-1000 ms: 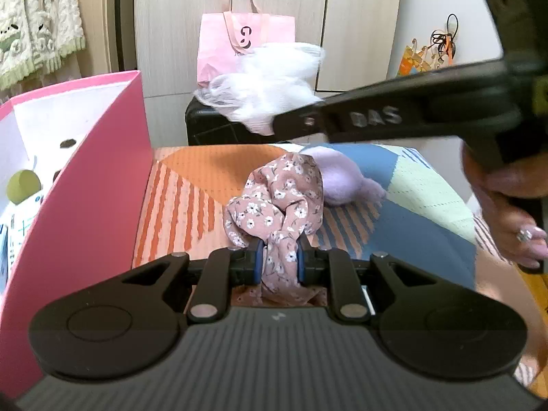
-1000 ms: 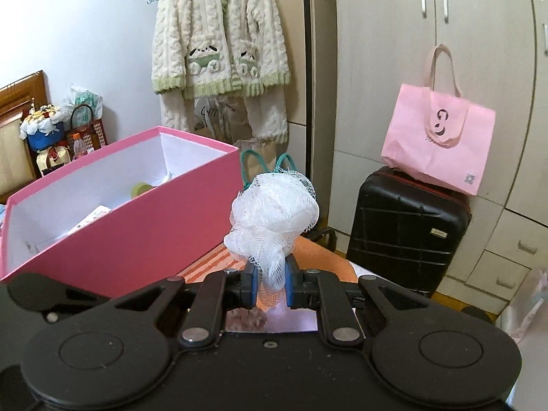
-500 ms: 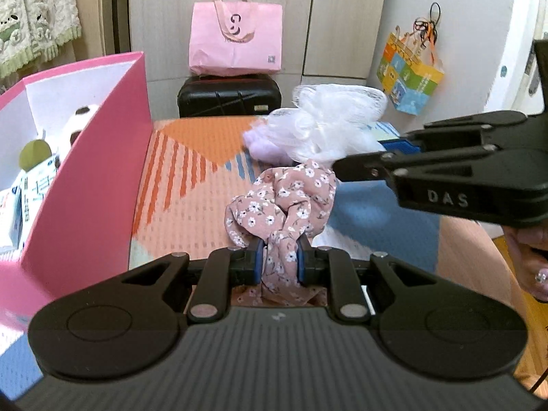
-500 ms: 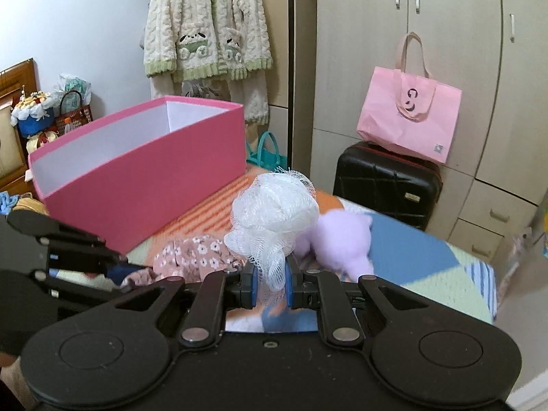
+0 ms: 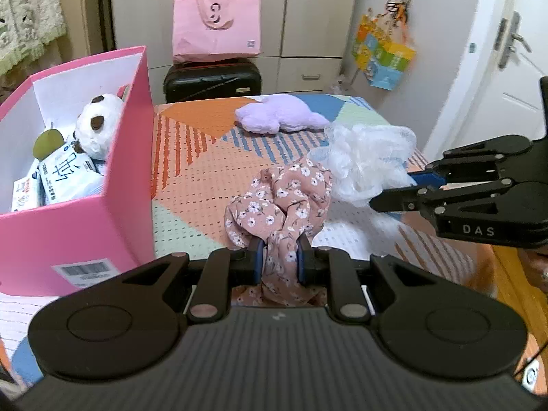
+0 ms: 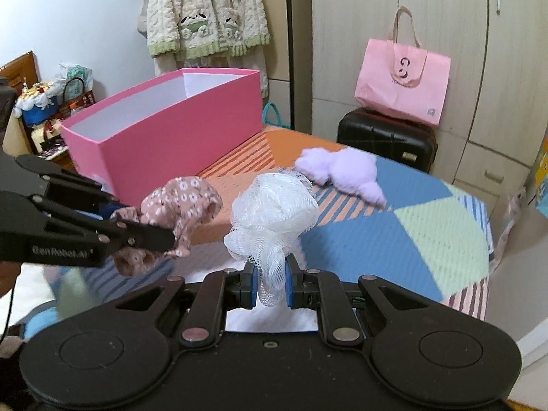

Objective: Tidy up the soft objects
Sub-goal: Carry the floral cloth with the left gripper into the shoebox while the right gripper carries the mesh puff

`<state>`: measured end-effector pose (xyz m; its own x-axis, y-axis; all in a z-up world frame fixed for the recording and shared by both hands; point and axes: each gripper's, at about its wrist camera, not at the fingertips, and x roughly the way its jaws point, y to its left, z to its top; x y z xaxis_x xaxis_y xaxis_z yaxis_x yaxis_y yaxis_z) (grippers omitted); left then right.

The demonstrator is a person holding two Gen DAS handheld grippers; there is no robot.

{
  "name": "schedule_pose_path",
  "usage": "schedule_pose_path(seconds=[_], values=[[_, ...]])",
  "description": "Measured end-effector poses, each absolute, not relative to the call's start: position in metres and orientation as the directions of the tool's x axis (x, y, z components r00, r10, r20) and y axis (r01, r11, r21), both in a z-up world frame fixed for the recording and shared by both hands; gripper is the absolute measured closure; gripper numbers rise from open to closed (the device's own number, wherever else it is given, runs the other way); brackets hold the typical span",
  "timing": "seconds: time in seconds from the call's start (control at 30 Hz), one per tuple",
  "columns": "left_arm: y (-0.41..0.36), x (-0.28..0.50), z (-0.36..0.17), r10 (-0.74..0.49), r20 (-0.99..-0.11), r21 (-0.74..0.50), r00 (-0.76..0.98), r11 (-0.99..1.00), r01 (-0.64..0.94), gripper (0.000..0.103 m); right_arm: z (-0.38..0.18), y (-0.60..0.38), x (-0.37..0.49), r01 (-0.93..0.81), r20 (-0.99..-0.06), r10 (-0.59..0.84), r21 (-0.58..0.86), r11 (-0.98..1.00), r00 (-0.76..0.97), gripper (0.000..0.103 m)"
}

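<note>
My left gripper is shut on a pink floral scrunchie, held above the patterned bed cover. My right gripper is shut on a white mesh bath pouf. In the left wrist view the pouf hangs just right of the scrunchie, with the right gripper coming in from the right edge. In the right wrist view the left gripper and the scrunchie are at the left. A pink box stands at the left, holding a panda plush and packets. A purple plush lies at the far side of the bed.
A black suitcase with a pink tote bag on top stands beyond the bed, in front of wardrobe doors. A colourful bag hangs by a white door at the right. A knitted cardigan hangs behind the box.
Both grippers drew back from the box toward the near part of the bed, each keeping its object. The pouf came down beside the scrunchie. The purple plush and the box's inside came into view.
</note>
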<state>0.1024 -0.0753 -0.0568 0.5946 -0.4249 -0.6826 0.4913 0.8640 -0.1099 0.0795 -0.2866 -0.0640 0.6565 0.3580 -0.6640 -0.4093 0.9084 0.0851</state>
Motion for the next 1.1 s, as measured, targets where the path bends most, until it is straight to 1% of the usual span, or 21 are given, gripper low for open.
schedule_pose_path(seconds=[0.2, 0.3, 0.43, 0.7, 0.83, 0.97, 1.1], values=[[-0.042, 0.091, -0.039, -0.444, -0.704, -0.137, 0.555, 0.851, 0.507, 0.086, -0.050, -0.272, 0.064, -0.458, -0.654, 0.440, 0.157, 0.875, 0.616, 0.084], [-0.022, 0.085, -0.026, -0.442, -0.695, -0.138, 0.567, 0.856, 0.498, 0.086, -0.039, -0.258, 0.063, -0.498, -0.633, 0.495, 0.193, 0.845, 0.595, 0.084], [-0.001, 0.078, -0.009, -0.429, -0.660, -0.120, 0.617, 0.870, 0.478, 0.086, -0.023, -0.236, 0.068, -0.551, -0.600, 0.559, 0.222, 0.804, 0.573, 0.084], [0.033, 0.084, 0.022, -0.401, -0.565, -0.088, 0.721, 0.898, 0.431, 0.086, 0.008, -0.185, 0.097, -0.628, -0.531, 0.611, 0.178, 0.758, 0.587, 0.084], [0.048, 0.100, 0.031, -0.379, -0.536, -0.075, 0.755, 0.912, 0.404, 0.086, 0.015, -0.161, 0.120, -0.652, -0.509, 0.631, 0.168, 0.740, 0.585, 0.084], [0.059, 0.123, 0.035, -0.357, -0.528, -0.076, 0.770, 0.923, 0.376, 0.086, 0.011, -0.138, 0.155, -0.646, -0.520, 0.643, 0.209, 0.734, 0.563, 0.083], [0.067, 0.148, 0.033, -0.297, -0.540, -0.033, 0.788, 0.943, 0.332, 0.086, 0.002, -0.116, 0.188, -0.649, -0.557, 0.650, 0.239, 0.722, 0.518, 0.083]])
